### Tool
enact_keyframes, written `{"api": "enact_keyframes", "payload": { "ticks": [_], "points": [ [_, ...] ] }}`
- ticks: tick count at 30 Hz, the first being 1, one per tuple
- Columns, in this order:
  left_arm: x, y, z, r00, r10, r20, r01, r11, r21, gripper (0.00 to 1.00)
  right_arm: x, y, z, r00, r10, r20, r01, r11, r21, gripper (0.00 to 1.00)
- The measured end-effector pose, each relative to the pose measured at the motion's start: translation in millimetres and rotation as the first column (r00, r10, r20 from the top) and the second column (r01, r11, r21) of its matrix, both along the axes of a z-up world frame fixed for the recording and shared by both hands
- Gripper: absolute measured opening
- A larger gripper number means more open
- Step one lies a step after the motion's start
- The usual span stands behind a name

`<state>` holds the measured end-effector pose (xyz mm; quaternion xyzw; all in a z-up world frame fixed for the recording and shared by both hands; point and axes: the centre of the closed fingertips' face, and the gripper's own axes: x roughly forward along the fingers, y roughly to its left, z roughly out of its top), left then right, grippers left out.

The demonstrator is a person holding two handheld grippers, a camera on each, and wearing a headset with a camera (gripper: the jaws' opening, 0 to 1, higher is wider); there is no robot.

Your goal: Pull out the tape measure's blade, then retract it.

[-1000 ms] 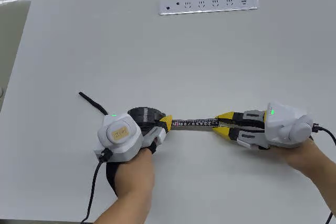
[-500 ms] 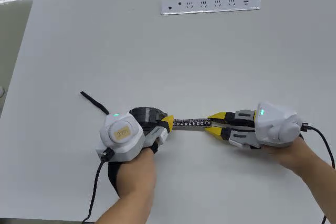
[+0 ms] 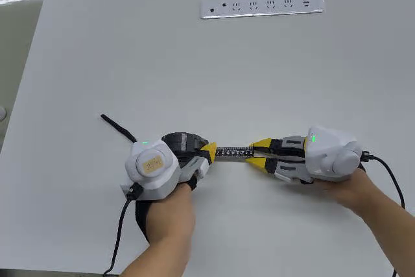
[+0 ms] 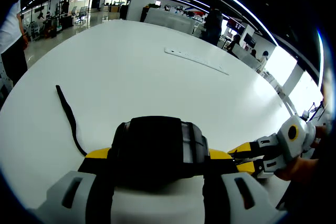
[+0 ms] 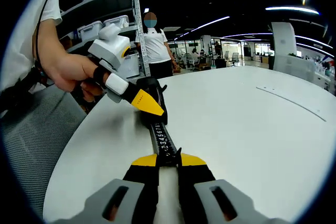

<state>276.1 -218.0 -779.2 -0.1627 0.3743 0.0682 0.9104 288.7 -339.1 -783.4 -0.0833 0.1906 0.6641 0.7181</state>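
My table (image 3: 194,63) is white and mostly bare. A power strip (image 3: 261,4) lies along its far side, well apart from the work. A black strap (image 3: 118,128) trails across the table to the left of the tape measure (image 3: 183,142), and I see nothing lying between the two grippers except the blade (image 3: 232,152) itself. In the right gripper view a person (image 5: 155,45) stands beyond the table's end in front of shelving.

Both hands sit low at the near edge. The left hand (image 3: 170,215) comes up from below with its gripper pointing right and slightly away from me. The right hand (image 3: 343,186) reaches in from the right with its gripper pointing left, so the two face each other tip to tip along one line.

The left gripper (image 4: 157,154) has its jaws clamped on the black tape measure, one yellow tip on each side of it, and the tape measure rests on the table. A short length of blade runs out of it to the right, low over the table, with printed numbers showing. The right gripper (image 5: 168,160) has its jaws pinched together on the blade's free end, which lies right between the two yellow tips.
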Motion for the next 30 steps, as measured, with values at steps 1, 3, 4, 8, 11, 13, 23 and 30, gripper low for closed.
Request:
{"api": "enact_keyframes", "payload": {
  "ticks": [1, 3, 4, 8, 11, 13, 23, 30],
  "points": [
    [0.0, 0.1, 0.0, 1.000, 0.002, 0.001, -0.002, 1.000, 0.000, 0.67, 0.4, 0.5, 0.0, 1.000, -0.002, -0.001, 0.002, 1.000, 0.000, 0.12],
    [0.0, 0.1, 0.0, 1.000, 0.002, 0.001, -0.002, 1.000, -0.001, 0.67, -0.3, 2.3, 0.0, 1.000, -0.002, -0.003, 0.002, 1.000, 0.001, 0.12],
    [0.0, 0.2, -0.1, 1.000, 0.001, 0.001, -0.001, 1.000, -0.001, 0.67, -0.7, 3.0, -0.1, 1.000, -0.001, -0.002, 0.001, 1.000, 0.000, 0.12],
    [0.0, 0.1, -0.1, 1.000, 0.000, 0.001, 0.000, 1.000, -0.001, 0.67, -1.4, 7.1, 0.5, 1.000, 0.002, -0.002, -0.002, 1.000, 0.002, 0.12],
    [-0.1, 0.0, -0.2, 1.000, 0.000, 0.001, 0.000, 1.000, -0.001, 0.67, -1.4, 9.7, 0.1, 1.000, 0.004, 0.000, -0.004, 1.000, 0.001, 0.12],
    [-0.1, 0.1, -0.2, 1.000, 0.001, 0.001, -0.001, 1.000, -0.002, 0.67, -1.9, 10.9, -0.2, 1.000, 0.005, -0.002, -0.005, 1.000, 0.001, 0.12],
    [-0.1, 0.3, -0.4, 1.000, 0.001, 0.002, -0.001, 1.000, -0.001, 0.67, -3.3, 19.7, -1.2, 1.000, 0.012, 0.004, -0.012, 1.000, -0.005, 0.12],
    [0.4, 1.0, -0.3, 1.000, 0.005, 0.003, -0.005, 1.000, -0.006, 0.67, -2.9, 28.9, -1.6, 1.000, 0.021, 0.013, -0.021, 1.000, -0.012, 0.12]
  ]
}}
